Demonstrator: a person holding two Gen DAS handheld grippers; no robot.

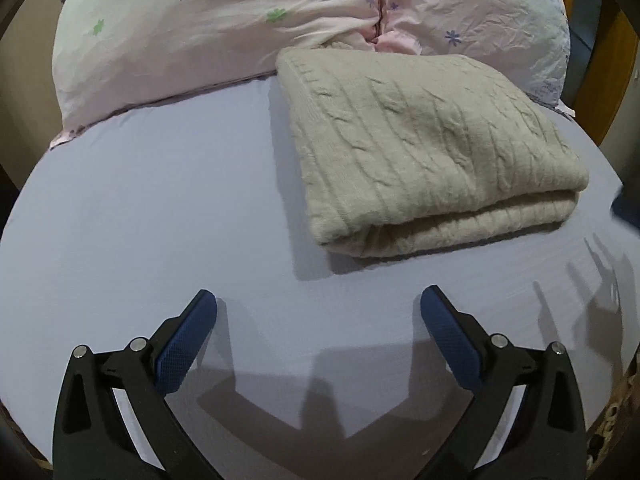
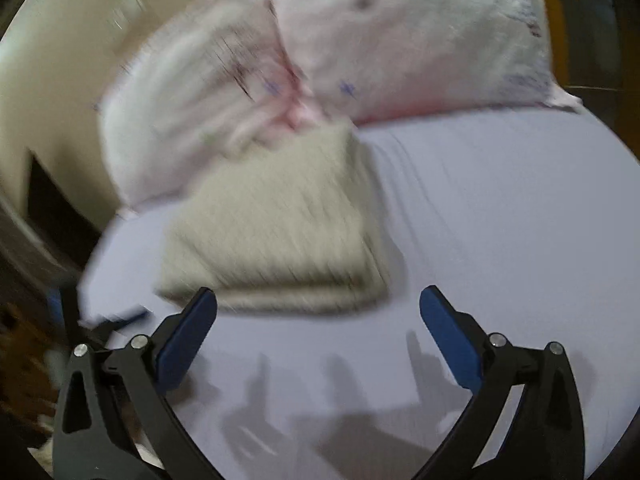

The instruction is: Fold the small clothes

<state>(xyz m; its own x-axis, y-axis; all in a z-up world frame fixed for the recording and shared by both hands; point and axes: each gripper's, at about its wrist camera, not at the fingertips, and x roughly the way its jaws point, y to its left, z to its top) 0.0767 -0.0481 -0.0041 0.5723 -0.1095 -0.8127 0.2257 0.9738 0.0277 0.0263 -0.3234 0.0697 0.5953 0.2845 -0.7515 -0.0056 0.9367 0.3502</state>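
A beige cable-knit sweater (image 1: 424, 148) lies folded in a thick rectangle on the lavender bed sheet (image 1: 160, 208). My left gripper (image 1: 318, 300) is open and empty, hovering over the sheet just short of the sweater's near fold. In the right wrist view, which is motion-blurred, the same folded sweater (image 2: 276, 236) lies ahead and to the left. My right gripper (image 2: 318, 300) is open and empty, its left fingertip near the sweater's near edge.
Two pale pink flowered pillows (image 1: 224, 28) lean at the head of the bed, touching the sweater's far edge; they also show in the right wrist view (image 2: 384, 40). A wooden bed frame (image 1: 616, 64) stands at the right. The sheet's edge drops off at the left (image 2: 92, 280).
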